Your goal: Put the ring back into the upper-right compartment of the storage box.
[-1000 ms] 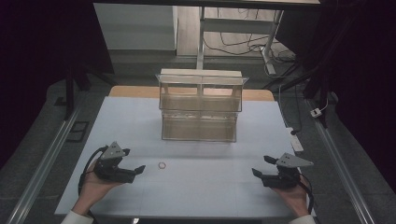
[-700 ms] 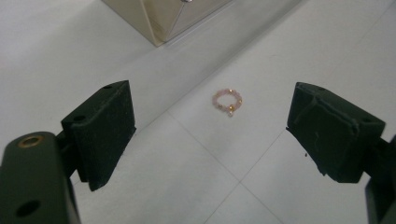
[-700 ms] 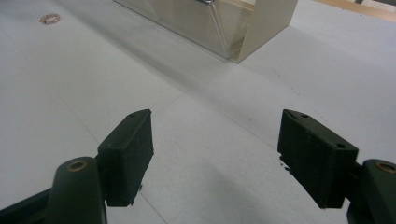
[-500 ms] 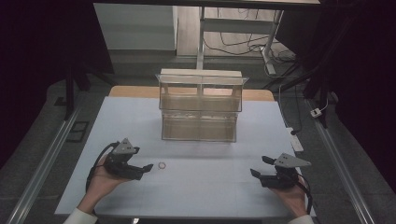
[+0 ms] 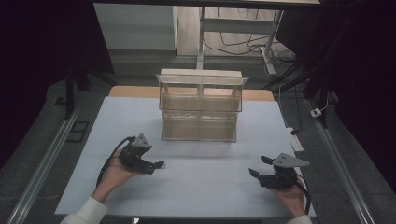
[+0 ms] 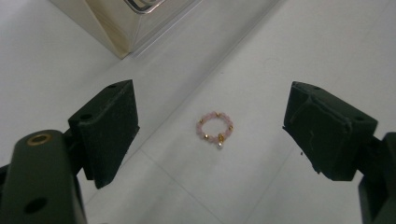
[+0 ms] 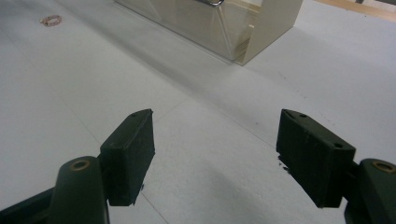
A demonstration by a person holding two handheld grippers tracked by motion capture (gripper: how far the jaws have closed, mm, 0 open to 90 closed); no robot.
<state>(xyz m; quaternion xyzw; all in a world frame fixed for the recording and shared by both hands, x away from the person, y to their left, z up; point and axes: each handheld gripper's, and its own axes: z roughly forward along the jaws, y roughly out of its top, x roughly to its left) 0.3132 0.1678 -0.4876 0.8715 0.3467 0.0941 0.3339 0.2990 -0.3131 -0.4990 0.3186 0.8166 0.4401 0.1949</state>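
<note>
The bead ring (image 6: pixel 215 130), a small loop of pink and gold beads with a pale drop hanging from it, lies flat on the white table (image 5: pixel 196 182) in the left half, toward the near edge and in front of the clear plastic box (image 5: pixel 200 107) that stands at the middle. The ring has not been picked up: the left gripper (image 6: pixel 210 130) has come over it with its jaws spread on either side, having just been closing a little, and the pads do not touch the beads. I judge the work to be at its start, with the pinch, the lift and any placing all left to do. The right gripper (image 7: pixel 215 154) waits near the right near corner, jaws spread and holding nothing. No brand, label or writing can be read anywhere.
</note>
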